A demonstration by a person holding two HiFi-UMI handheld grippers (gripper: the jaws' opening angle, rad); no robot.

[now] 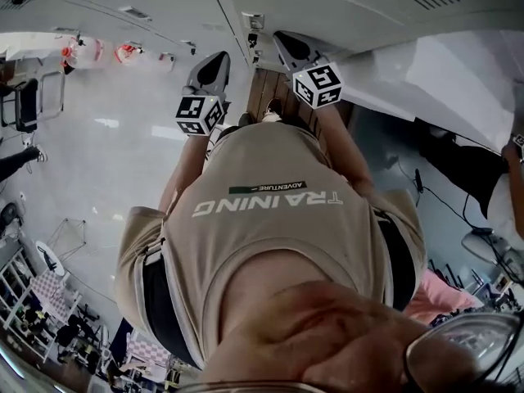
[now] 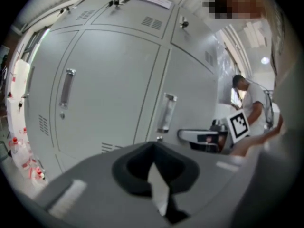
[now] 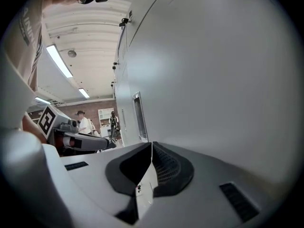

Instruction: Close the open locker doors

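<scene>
The bank of grey lockers (image 2: 109, 94) fills the left gripper view. The doors seen there lie flush and closed, each with an upright handle (image 2: 66, 87). In the right gripper view one broad locker door (image 3: 223, 80) stands just beside the right gripper (image 3: 152, 145), seen slantwise along its face; it is likely the one to push. The fingers of the right gripper and of the left gripper (image 2: 153, 147) are pressed together on nothing, which suits shoving a panel with a blunt tip rather than pinching a handle.

Glossy pale floor (image 1: 115, 146); ceiling strip lights (image 3: 59, 60); brick back wall (image 3: 92, 109); white shelf unit (image 3: 104, 114).
</scene>
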